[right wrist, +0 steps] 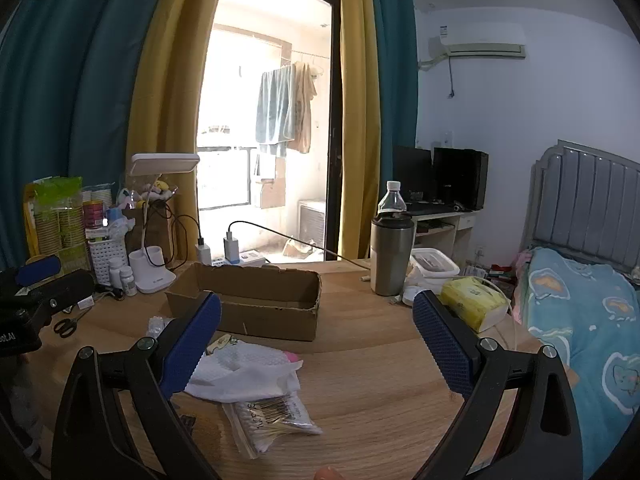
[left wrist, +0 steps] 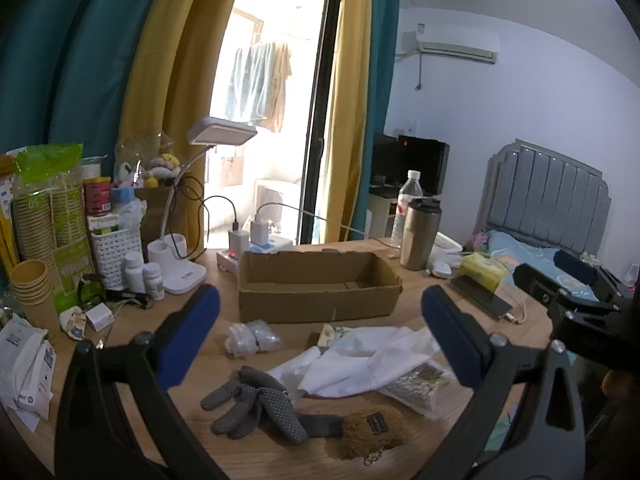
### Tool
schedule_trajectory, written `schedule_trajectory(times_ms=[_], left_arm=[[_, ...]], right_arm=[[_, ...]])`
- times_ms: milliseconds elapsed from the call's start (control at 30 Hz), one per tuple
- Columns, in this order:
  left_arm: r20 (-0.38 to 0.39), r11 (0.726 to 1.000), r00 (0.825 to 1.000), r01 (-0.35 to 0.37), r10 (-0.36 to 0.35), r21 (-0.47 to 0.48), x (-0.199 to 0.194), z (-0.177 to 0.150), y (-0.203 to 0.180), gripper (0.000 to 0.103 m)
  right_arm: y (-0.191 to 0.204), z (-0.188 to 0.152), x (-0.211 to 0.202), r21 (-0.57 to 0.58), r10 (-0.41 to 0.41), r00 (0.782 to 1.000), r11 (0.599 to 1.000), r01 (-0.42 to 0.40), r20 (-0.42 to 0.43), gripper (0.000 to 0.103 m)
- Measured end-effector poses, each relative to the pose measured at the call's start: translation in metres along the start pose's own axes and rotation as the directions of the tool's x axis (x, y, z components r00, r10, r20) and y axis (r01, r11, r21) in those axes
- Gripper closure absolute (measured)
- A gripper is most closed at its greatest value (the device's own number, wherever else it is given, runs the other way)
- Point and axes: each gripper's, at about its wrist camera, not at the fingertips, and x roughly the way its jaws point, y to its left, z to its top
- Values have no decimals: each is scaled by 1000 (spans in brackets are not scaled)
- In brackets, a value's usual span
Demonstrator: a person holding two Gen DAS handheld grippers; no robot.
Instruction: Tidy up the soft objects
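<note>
An open cardboard box (left wrist: pixel 320 288) stands empty on the round wooden table; it also shows in the right wrist view (right wrist: pixel 256 304). In front of it lie a grey dotted glove (left wrist: pixel 256 404), a brown fuzzy pouch (left wrist: pixel 370 432), white cloths (left wrist: pixel 360 364) (right wrist: pixel 244 376), a bag of cotton swabs (left wrist: pixel 418 386) (right wrist: pixel 276 420) and a small clear packet (left wrist: pixel 252 338). My left gripper (left wrist: pixel 320 332) is open and empty above the soft things. My right gripper (right wrist: pixel 316 344) is open and empty, right of the cloths.
A steel tumbler (right wrist: pixel 390 256), a water bottle (right wrist: pixel 392 200), a yellow tissue pack (right wrist: pixel 474 304) and a phone (left wrist: pixel 480 296) stand at the right. A desk lamp (left wrist: pixel 180 268), pill bottles, paper cups (left wrist: pixel 32 288) and chargers crowd the left and back. A bed (right wrist: pixel 592 320) is right of the table.
</note>
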Motion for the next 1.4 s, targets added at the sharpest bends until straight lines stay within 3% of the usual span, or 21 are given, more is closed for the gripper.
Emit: schedule_trajectory(times_ms=[1400], left_arm=[[-7, 1000, 1000, 4, -4, -14, -1, -5, -1, 1]], right_arm=[[-1, -3, 0, 1, 14, 1000, 1000, -13, -19, 5]])
